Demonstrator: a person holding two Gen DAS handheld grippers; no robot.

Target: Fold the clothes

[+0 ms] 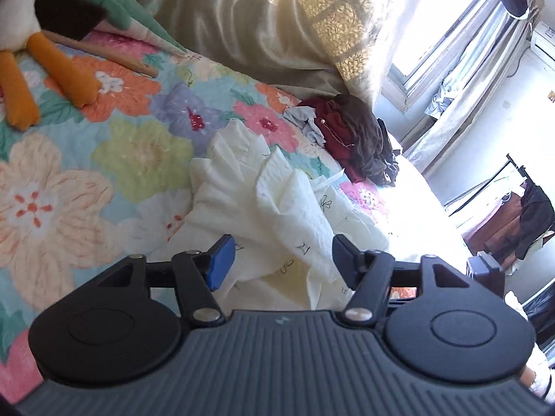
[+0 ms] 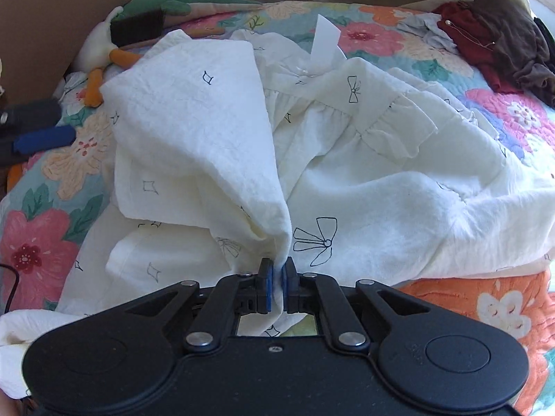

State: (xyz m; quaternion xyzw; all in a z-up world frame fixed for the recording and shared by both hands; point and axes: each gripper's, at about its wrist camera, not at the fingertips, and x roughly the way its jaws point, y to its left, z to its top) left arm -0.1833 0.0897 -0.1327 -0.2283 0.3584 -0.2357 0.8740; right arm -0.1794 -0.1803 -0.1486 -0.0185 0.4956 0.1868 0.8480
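Observation:
A white garment (image 2: pixel 364 173) printed with small black bows lies crumpled on a floral quilt (image 2: pixel 38 246). My right gripper (image 2: pixel 278 272) is shut on a pinched fold of the garment, and the cloth rises from the blue pads in a peak. In the left wrist view the same white garment (image 1: pixel 288 204) sits just ahead of my left gripper (image 1: pixel 281 256), which is open with its blue pads wide apart and nothing pressed between them. The left gripper's blue pad (image 2: pixel 45 140) also shows at the left edge of the right wrist view.
A pile of dark red, brown and grey clothes (image 1: pixel 350 135) lies at the far side of the quilt. A plush duck (image 1: pixel 38 55) with orange legs rests near the cream bedding (image 1: pixel 242 17). A bright window (image 1: pixel 440 24) and a clothes rack (image 1: pixel 520 215) stand beyond the bed.

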